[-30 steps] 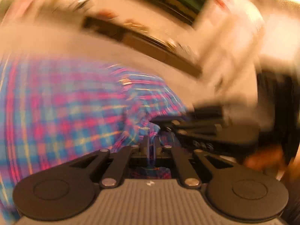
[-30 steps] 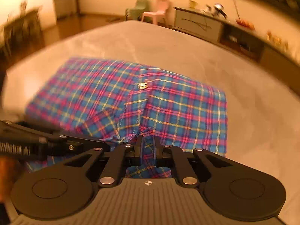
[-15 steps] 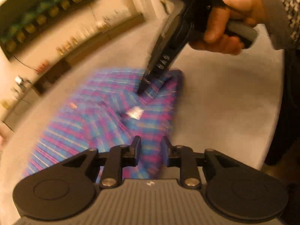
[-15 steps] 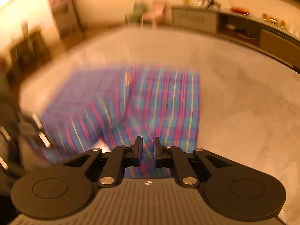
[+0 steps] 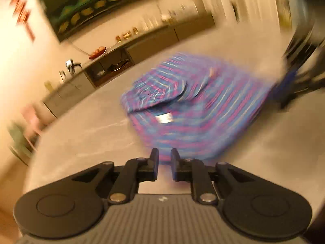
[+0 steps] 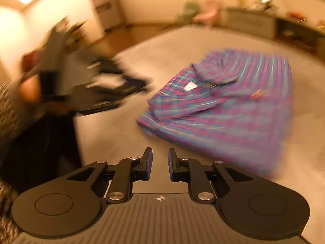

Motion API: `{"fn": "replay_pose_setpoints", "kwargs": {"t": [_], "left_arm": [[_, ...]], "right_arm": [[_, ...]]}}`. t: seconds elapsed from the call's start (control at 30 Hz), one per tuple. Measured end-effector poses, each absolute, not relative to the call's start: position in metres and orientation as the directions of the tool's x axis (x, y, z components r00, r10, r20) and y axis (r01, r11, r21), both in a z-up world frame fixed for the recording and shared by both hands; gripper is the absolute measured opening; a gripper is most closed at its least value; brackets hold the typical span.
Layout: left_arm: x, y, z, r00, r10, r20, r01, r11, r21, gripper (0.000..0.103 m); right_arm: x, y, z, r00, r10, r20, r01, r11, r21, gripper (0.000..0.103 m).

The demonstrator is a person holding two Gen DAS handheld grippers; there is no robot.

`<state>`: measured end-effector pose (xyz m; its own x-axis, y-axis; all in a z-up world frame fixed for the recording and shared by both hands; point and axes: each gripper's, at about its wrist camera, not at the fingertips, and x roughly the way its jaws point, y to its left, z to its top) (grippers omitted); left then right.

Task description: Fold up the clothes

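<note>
A blue, pink and yellow plaid shirt (image 5: 195,109) lies folded into a rough rectangle on a grey table, collar and white neck label (image 5: 164,118) showing. In the right wrist view the same shirt (image 6: 227,109) lies ahead and to the right. My left gripper (image 5: 164,158) hovers just short of the shirt's near edge, open by a small gap with nothing in it. My right gripper (image 6: 160,158) is open and empty too, over bare table beside the shirt's near corner. Both views are blurred by motion.
The grey table (image 5: 85,134) spreads around the shirt. The left gripper, held by a hand (image 6: 30,85), shows blurred at the left of the right wrist view. A long low cabinet (image 5: 121,61) with small items lines the far wall. Small chairs (image 6: 203,14) stand beyond the table.
Both grippers let go of the shirt and drew back from it. The shirt now lies flat and folded on the table, and the jaws have opened a little.
</note>
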<state>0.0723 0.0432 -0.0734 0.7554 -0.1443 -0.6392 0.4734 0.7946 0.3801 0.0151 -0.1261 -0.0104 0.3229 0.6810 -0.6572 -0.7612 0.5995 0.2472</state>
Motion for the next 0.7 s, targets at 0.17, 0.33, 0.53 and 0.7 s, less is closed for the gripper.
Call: {"fn": "replay_pose_setpoints", "kwargs": {"t": [0.17,0.33,0.53,0.7], "left_arm": [[0.064,0.038,-0.061,0.726,-0.287,-0.625,0.506,0.839,0.203,0.015],[0.084,0.033,-0.079,0.72,-0.243,-0.65,0.485,0.846,0.221,0.015],[0.133,0.074,-0.091,0.719,-0.053,-0.693,0.342,0.895,0.287,0.015],[0.119,0.107,-0.061,0.719,-0.179,-0.671,0.331,0.938,0.104,0.014]], "right_arm": [[0.058,-0.14,-0.017,0.582,0.507,-0.636,-0.57,0.812,0.125,0.019],[0.073,-0.116,-0.036,0.616,0.474,-0.629,-0.575,0.816,0.053,0.019],[0.041,-0.066,-0.042,0.357,0.64,-0.681,-0.742,0.637,0.21,0.021],[0.045,-0.09,-0.012,0.422,0.681,-0.599,-0.739,0.64,0.208,0.029]]}}
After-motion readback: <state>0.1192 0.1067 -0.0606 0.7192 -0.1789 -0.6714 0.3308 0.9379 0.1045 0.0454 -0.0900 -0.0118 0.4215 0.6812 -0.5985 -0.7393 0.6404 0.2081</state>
